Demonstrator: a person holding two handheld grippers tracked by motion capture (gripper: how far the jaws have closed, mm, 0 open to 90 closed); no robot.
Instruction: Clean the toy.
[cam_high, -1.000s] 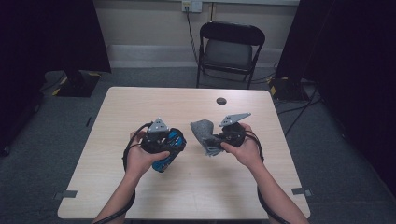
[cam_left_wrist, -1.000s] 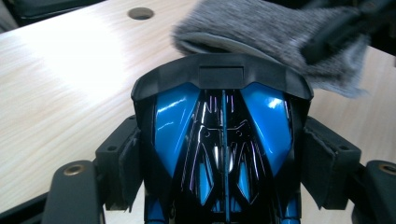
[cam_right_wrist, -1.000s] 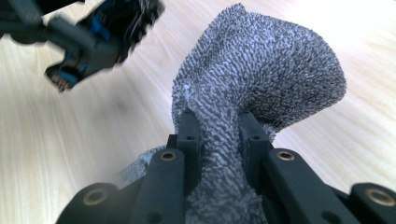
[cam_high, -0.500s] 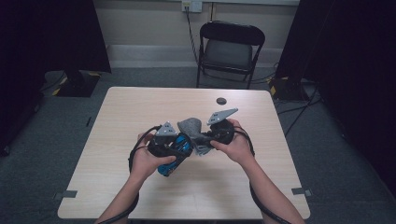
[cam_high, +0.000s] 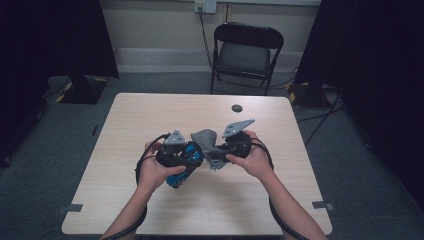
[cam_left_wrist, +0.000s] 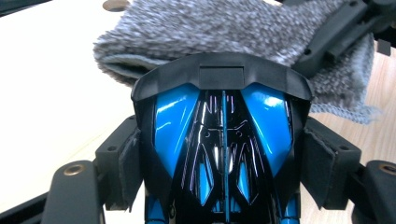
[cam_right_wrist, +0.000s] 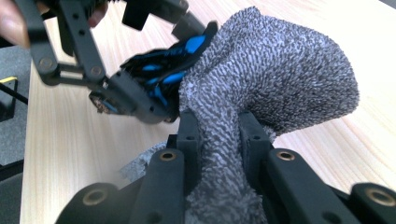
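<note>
1. My left gripper holds a glossy toy car, bright blue panels over a black body with a black spoiler across its far end. The jaws stand wide and their pads press on the car's two flanks.
2. My right gripper is pinched nearly closed on a grey terry cloth, nubbly and speckled light and dark. The cloth bunches between the jaws and bulges in a rounded fold beyond them.
3. In the left gripper view, the cloth lies just past the car's spoiler, touching or almost touching it, and the other gripper's black jaw crosses its upper right corner.
4. In the right gripper view, the car sits to the upper left of my jaws, its end pressed against the cloth's edge, with the left gripper's black linkage wrapped round it.
5. The high view gives what the close views do not: a pale wooden table, a small dark round disc well beyond both grippers, and a black folding chair past the table's far edge.
6. In that view my left hand and right hand meet near the table's middle, forearms angled inward, both grippers raised above the tabletop, car and cloth brought together between them.
</note>
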